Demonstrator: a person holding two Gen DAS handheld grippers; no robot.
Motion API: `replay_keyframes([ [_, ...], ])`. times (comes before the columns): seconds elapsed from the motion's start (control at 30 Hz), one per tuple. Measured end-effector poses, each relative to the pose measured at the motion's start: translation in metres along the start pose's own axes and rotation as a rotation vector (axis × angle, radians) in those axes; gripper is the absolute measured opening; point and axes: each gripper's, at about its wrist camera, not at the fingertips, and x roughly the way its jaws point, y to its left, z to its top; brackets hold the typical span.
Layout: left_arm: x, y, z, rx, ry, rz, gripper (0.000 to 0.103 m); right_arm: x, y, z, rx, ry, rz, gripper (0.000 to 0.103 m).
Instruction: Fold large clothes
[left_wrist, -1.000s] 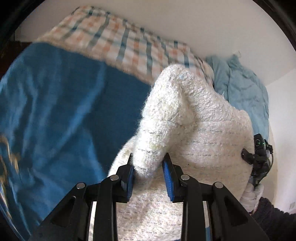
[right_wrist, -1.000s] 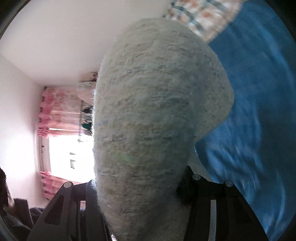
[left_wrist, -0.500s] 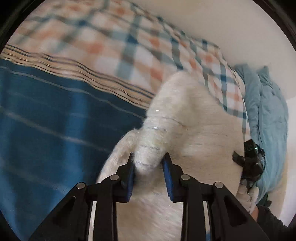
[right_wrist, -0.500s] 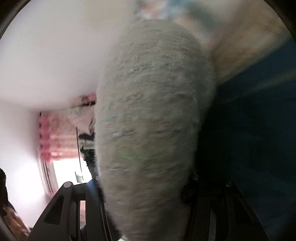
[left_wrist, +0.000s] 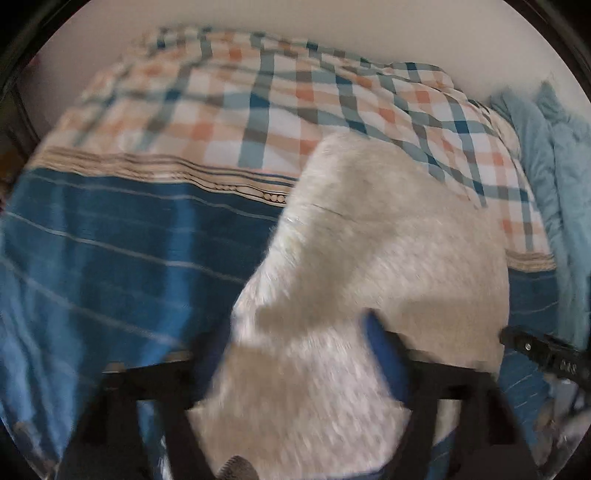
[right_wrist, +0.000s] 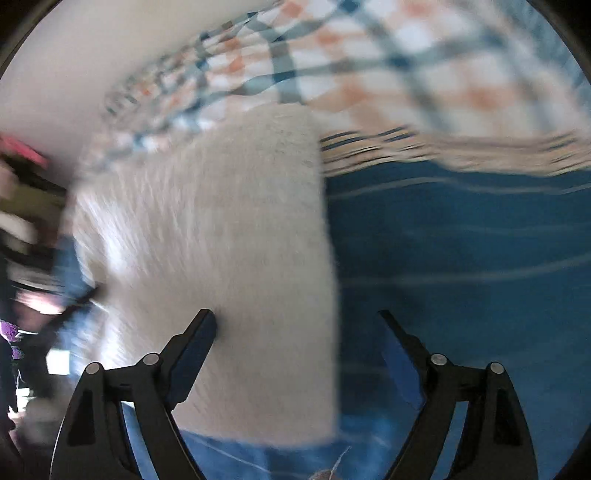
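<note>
The left gripper (left_wrist: 299, 354) and right gripper (right_wrist: 299, 343) both point toward 12 o'clock, fingers spread wide. The cream sweater (right_wrist: 221, 258) lies loose between them on the blue blanket (right_wrist: 461, 258), gripped by neither.

A bed under a blue striped blanket (left_wrist: 110, 258) and a plaid quilt (left_wrist: 258, 110) — behind it a plain white wall (left_wrist: 332, 22).
</note>
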Motion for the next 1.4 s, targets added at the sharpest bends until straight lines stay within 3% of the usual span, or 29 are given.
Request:
replay_keyframes([
  [0.1,-0.030,-0.018,-0.019,0.048,-0.038,0.107,0.091,-0.026,0.023,-0.029,-0.038,-0.013,-0.166,0.093],
  [0.13,-0.040,-0.023,-0.025,0.053,-0.044,0.128,0.095,-0.027,0.024,-0.024,-0.038,-0.015,-0.186,0.094],
  [0.2,-0.066,-0.032,-0.038,0.065,-0.062,0.163,0.099,-0.048,0.035,-0.044,-0.044,-0.026,-0.235,0.094],
  [0.37,-0.139,-0.046,-0.064,0.050,-0.098,0.162,0.100,-0.137,0.041,-0.095,-0.047,-0.084,-0.289,0.096],
  [0.5,-0.205,-0.061,-0.088,0.038,-0.118,0.154,0.100,-0.233,0.051,-0.135,-0.057,-0.160,-0.333,0.096],
  [0.63,-0.272,-0.077,-0.113,0.053,-0.136,0.201,0.100,-0.327,0.062,-0.175,-0.057,-0.229,-0.333,0.096],
  [0.87,-0.389,-0.102,-0.149,0.074,-0.236,0.201,0.100,-0.479,0.076,-0.248,-0.019,-0.318,-0.327,0.096],
  [1.2,-0.514,-0.129,-0.191,0.091,-0.337,0.172,0.100,-0.629,0.088,-0.324,-0.049,-0.426,-0.289,0.096],
  [1.4,-0.561,-0.136,-0.210,0.082,-0.391,0.150,0.100,-0.690,0.090,-0.356,-0.062,-0.497,-0.272,0.096],
])
